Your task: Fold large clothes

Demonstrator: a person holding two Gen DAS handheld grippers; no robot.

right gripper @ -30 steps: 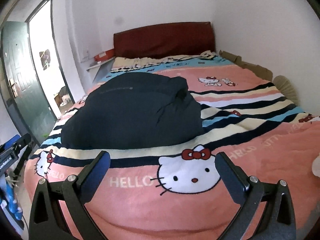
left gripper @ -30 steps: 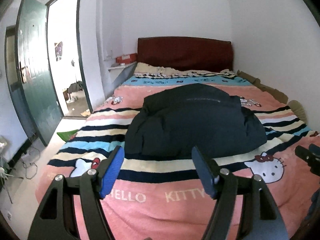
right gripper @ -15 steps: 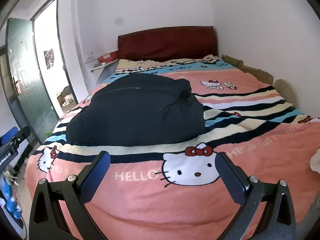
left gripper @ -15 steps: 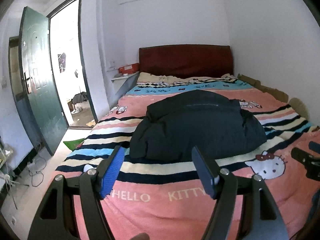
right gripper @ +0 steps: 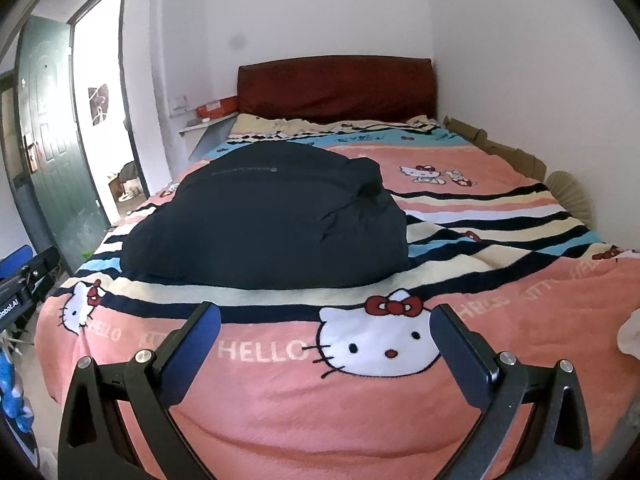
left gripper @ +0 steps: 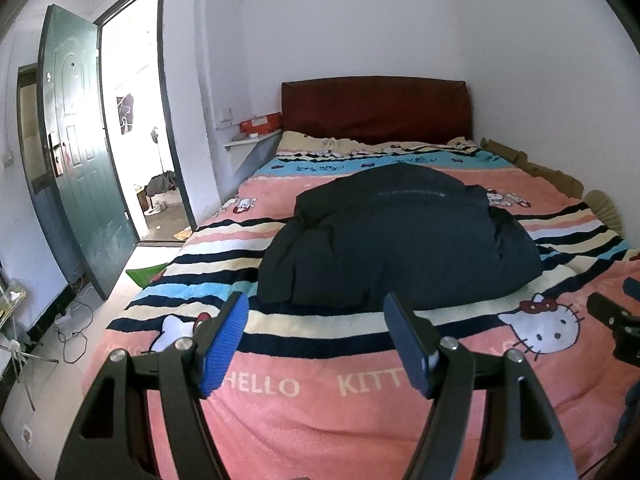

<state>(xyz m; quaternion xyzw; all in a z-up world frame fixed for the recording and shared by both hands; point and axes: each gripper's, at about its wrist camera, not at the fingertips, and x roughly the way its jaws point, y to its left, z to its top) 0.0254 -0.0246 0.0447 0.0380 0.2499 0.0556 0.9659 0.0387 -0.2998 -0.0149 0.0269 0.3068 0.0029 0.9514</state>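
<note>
A dark navy padded jacket (left gripper: 400, 240) lies in a folded, bulky heap on the middle of the bed; it also shows in the right wrist view (right gripper: 268, 220). My left gripper (left gripper: 316, 344) is open and empty, held above the foot of the bed, short of the jacket. My right gripper (right gripper: 326, 350) is open wide and empty, also over the foot of the bed, apart from the jacket. The right gripper's tip shows at the right edge of the left wrist view (left gripper: 612, 316).
The bed carries a pink striped Hello Kitty blanket (left gripper: 400, 420) and a dark red headboard (left gripper: 374, 108). An open green door (left gripper: 84, 152) and doorway are on the left, with cables on the floor (left gripper: 72, 320). White walls close the right side.
Both grippers have drawn back and risen a little from the bed, so the jacket looks smaller and farther. The jacket has not moved. Both jaws stay open.
</note>
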